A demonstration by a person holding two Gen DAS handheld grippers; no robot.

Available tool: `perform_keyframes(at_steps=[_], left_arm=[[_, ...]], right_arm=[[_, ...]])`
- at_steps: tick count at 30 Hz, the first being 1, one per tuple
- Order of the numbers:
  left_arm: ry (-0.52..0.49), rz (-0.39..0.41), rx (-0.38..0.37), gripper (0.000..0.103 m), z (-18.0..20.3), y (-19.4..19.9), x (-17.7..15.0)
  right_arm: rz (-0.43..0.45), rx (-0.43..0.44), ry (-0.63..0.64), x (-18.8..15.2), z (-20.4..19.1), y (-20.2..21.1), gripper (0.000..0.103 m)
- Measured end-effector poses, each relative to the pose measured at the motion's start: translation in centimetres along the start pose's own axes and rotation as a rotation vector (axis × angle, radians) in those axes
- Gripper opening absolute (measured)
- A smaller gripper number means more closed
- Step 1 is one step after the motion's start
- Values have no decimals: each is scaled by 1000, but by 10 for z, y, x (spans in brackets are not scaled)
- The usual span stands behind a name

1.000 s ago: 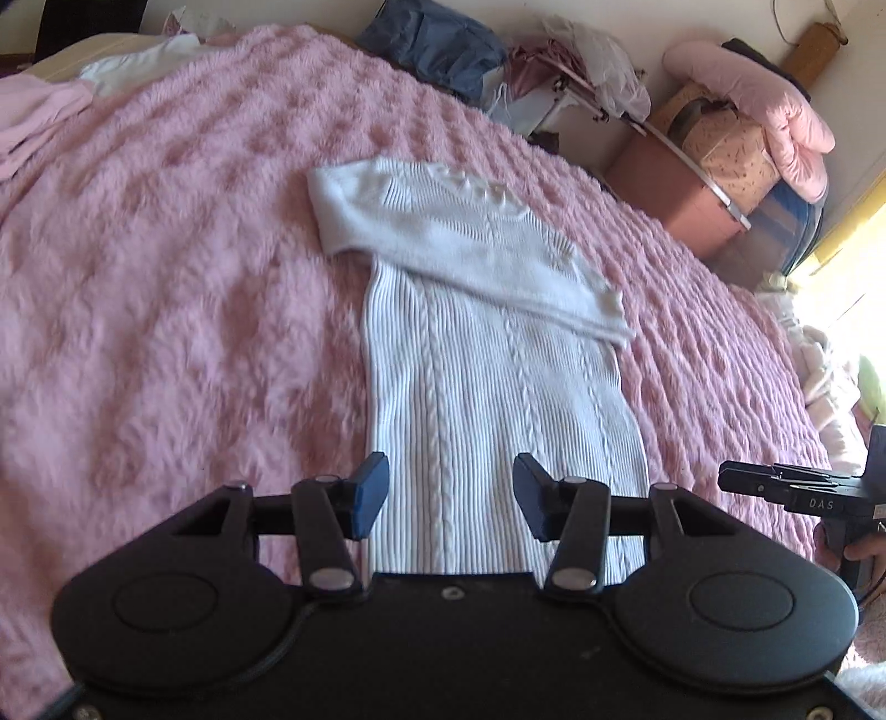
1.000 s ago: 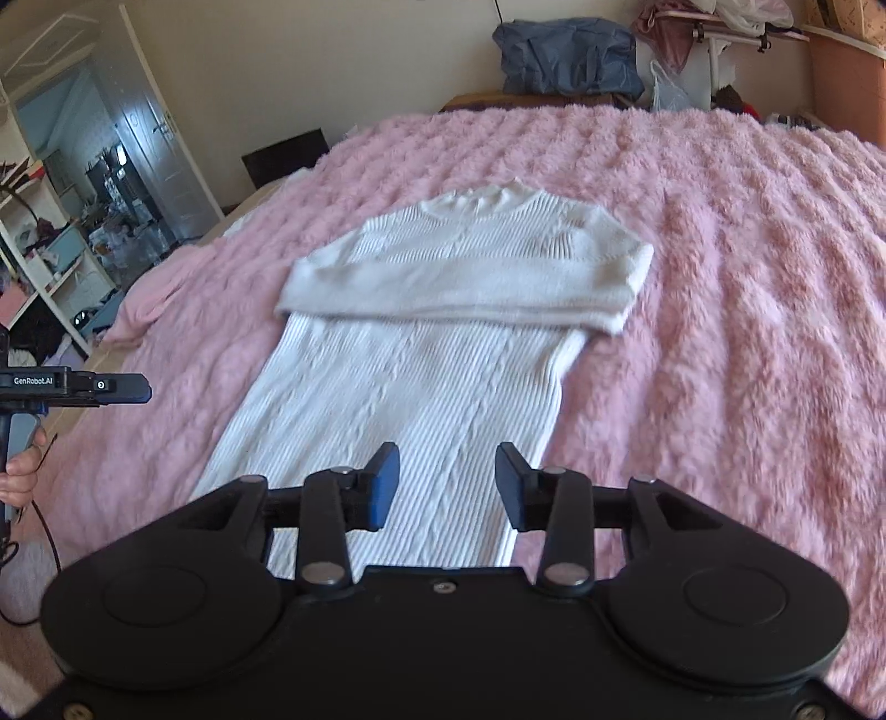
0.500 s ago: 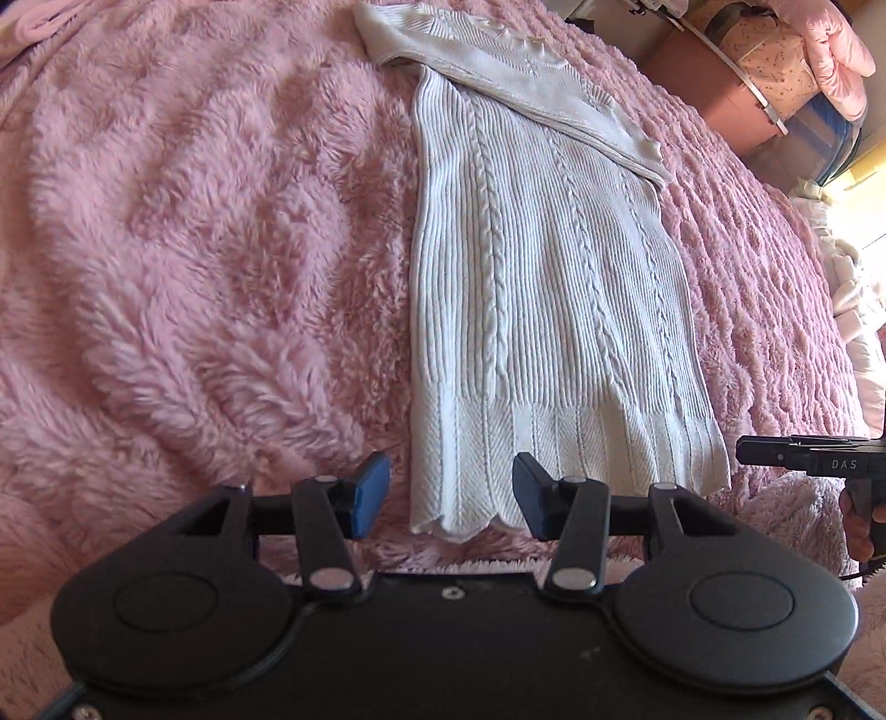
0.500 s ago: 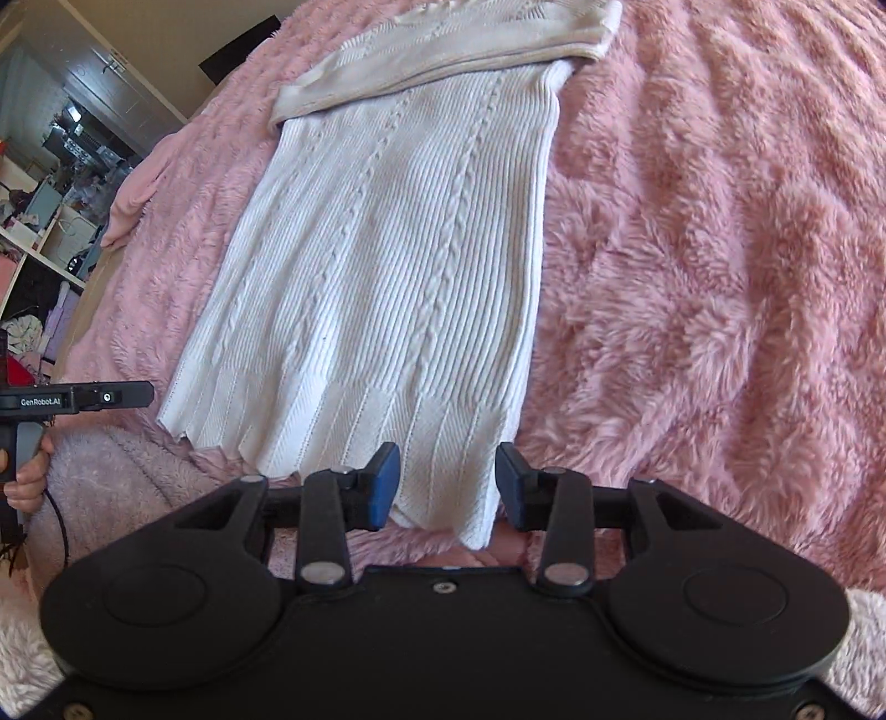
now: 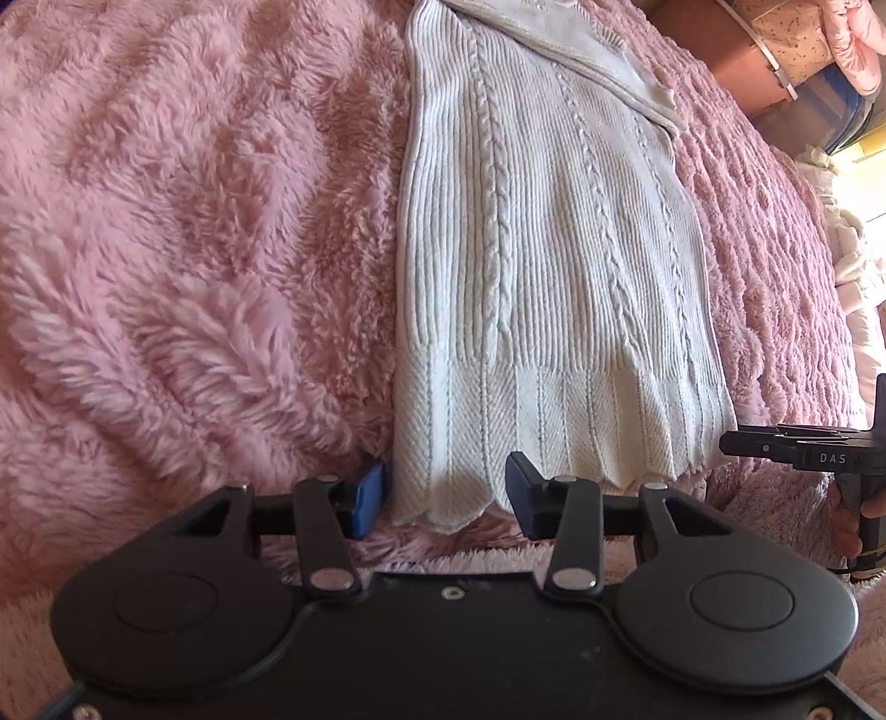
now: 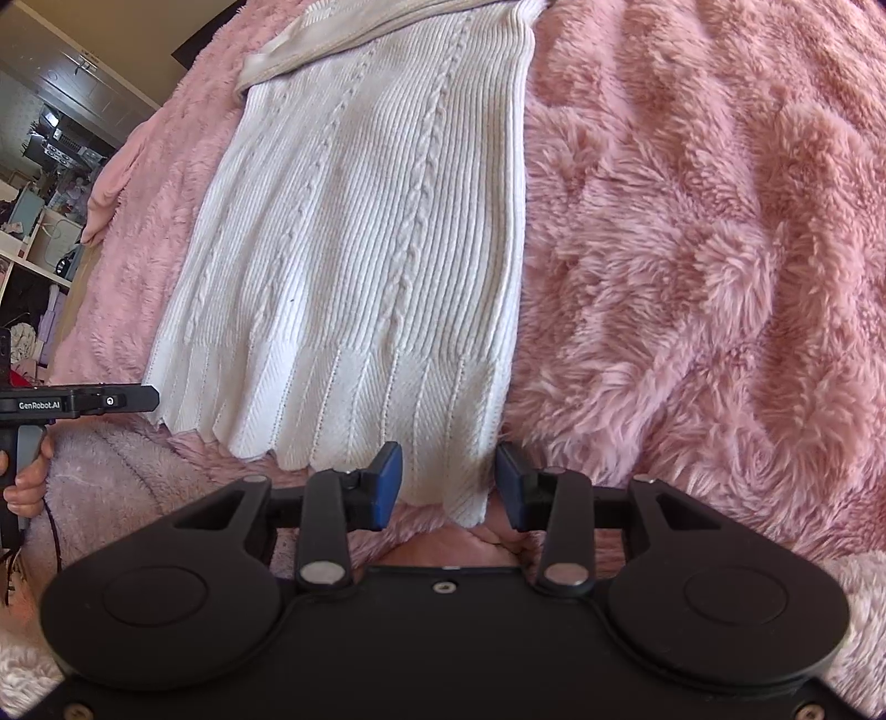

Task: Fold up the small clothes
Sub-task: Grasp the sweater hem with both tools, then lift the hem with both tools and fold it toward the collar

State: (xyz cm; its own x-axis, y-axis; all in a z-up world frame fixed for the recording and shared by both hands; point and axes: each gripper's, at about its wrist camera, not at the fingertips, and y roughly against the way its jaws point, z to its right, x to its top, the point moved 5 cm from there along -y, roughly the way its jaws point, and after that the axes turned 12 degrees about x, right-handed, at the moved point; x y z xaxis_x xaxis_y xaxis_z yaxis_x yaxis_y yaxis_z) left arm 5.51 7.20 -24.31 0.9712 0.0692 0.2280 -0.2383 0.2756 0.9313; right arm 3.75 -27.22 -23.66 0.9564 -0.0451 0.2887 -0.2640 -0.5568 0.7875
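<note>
A white cable-knit garment (image 5: 554, 249) (image 6: 360, 249) lies flat on the pink fluffy blanket (image 5: 194, 221) (image 6: 692, 221), its sleeves folded across the far end. My left gripper (image 5: 446, 493) hovers at the hem's left corner; its jaws are closing, with the scalloped edge between them and the pads not pressing it. My right gripper (image 6: 448, 482) straddles the hem's right corner, jaws apart and not gripping. Each gripper also shows in the other's view: the right gripper (image 5: 803, 448) and the left gripper (image 6: 77, 401), both held in a hand.
Storage boxes with a pink padded jacket (image 5: 803, 50) stand beyond the bed's far right. Shelves and a dark wardrobe (image 6: 44, 166) are off the bed's left side. A paler fluffy cover (image 6: 99, 471) hangs at the near edge below the hem.
Both grippers dropped and tipped down toward the near hem, which now sits between their jaws. The left jaws have narrowed slightly; the right jaws kept their width.
</note>
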Motion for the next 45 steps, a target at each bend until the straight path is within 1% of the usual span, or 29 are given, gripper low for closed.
perform_keyframes(at_steps=[1, 2, 3, 4, 5, 6, 9, 13, 15, 21, 25, 28, 30, 34, 37, 41, 44, 45], left_arm=[[1, -5, -3, 42, 0, -1, 0], [1, -4, -4, 36, 0, -1, 1], [-1, 0, -7, 23, 2, -1, 2], [-1, -2, -12, 15, 2, -1, 2], [4, -6, -20, 7, 2, -2, 2], [11, -7, -35, 4, 2, -1, 2], [37, -7, -83, 3, 0, 4, 3], [48, 4, -102, 2, -1, 12, 4], [67, 19, -138, 2, 2, 19, 7], [108, 93, -241, 2, 6, 47, 25], [119, 139, -273, 2, 7, 61, 47], [125, 183, -297, 2, 14, 69, 74], [134, 223, -328, 2, 15, 78, 97], [140, 305, -354, 2, 15, 94, 149], [156, 363, -378, 2, 12, 101, 200], [180, 411, -375, 2, 1, 99, 268], [189, 424, -361, 2, -3, 88, 312], [187, 425, -353, 2, -5, 81, 329]], right_arm=[[-5, 5, -4, 1, 1, -1, 39], [-8, 5, -8, 1, 2, -2, 38], [-11, 0, -13, 1, 3, -3, 30], [-14, -1, -16, 1, 4, -3, 25], [-18, 2, -18, 1, 5, -5, 17], [-18, 7, -19, 0, 4, -4, 15], [-9, 19, -12, 0, 1, 1, 13], [12, 35, -14, 2, -5, 10, 12], [32, 58, -18, 5, -9, 18, 11], [136, 156, -75, 22, -12, 44, 8], [205, 195, -79, 43, -14, 60, 8], [271, 221, -80, 68, -15, 70, 8], [308, 242, -82, 86, -14, 74, 8], [405, 285, -99, 132, -12, 85, 8], [476, 294, -96, 175, -8, 92, 8], [544, 308, -123, 231, 6, 95, 8], [576, 333, -159, 272, 19, 88, 8], [586, 325, -158, 284, 23, 83, 8]])
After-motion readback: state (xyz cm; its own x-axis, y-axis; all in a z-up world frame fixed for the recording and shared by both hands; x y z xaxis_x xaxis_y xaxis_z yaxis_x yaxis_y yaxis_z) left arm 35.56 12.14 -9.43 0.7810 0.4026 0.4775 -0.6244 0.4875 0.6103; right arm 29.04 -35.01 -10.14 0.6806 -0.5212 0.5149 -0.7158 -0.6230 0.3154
